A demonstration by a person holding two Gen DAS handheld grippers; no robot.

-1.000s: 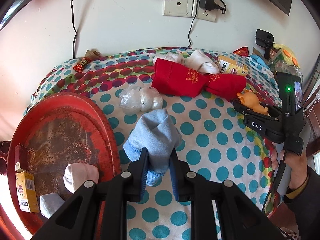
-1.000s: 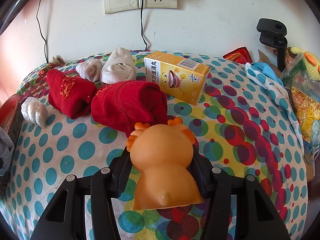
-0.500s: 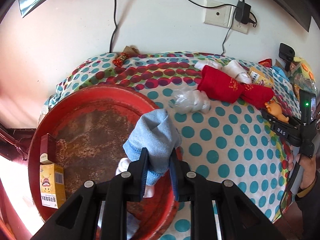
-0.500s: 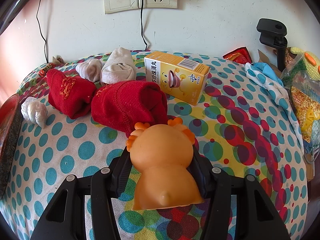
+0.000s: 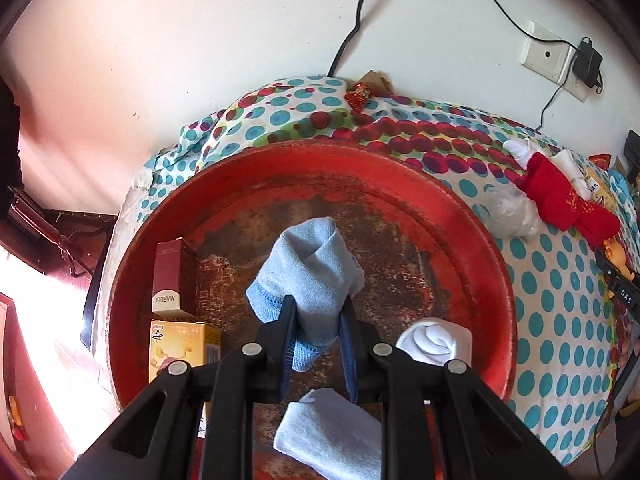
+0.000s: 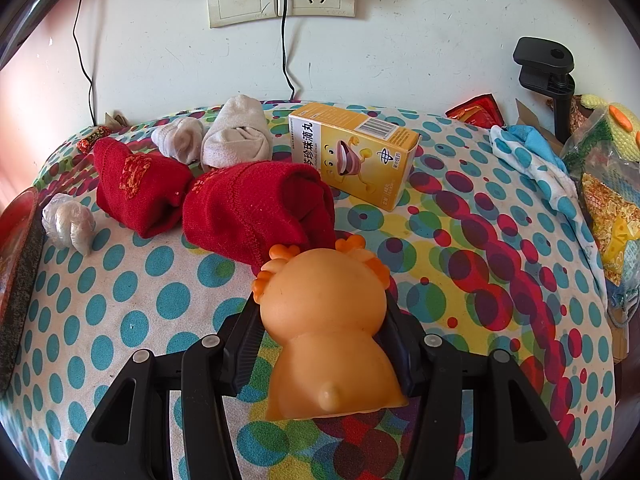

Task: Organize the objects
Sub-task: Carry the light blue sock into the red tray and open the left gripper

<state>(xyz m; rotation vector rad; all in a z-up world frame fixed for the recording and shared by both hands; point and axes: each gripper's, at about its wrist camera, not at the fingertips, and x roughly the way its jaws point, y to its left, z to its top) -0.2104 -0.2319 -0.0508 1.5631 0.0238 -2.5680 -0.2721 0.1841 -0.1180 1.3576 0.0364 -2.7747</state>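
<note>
my left hand-held gripper [image 5: 316, 334] is clamped on a rolled light blue sock [image 5: 310, 272], held over the middle of the red tray [image 5: 472, 236]. only the left wrist view shows the tray's inside: a dark red box [image 5: 171, 276] and a yellow box [image 5: 180, 350] at its left rim, a rolled white sock [image 5: 434, 340] at the right, and another pale blue sock [image 5: 332, 432] lying under the gripper's frame. whether the held sock touches the tray floor i cannot tell.

my right hand-held gripper [image 6: 324, 320] is closed around an orange rubber toy [image 6: 326, 328], pads pressing both its sides, over the dotted cloth on the worktop [image 6: 120, 288]. the right wrist view gives the detail the other lacks: two red socks [image 6: 256, 208] just beyond the toy, two rolled grey-white socks [image 6: 236, 136] behind them, a yellow medicine box [image 6: 352, 152] beside those, a crumpled clear bag [image 6: 68, 220] near the tray edge. in the left view these show only small at the far right, with the right gripper's black body [image 5: 620, 292] at the edge.
</note>
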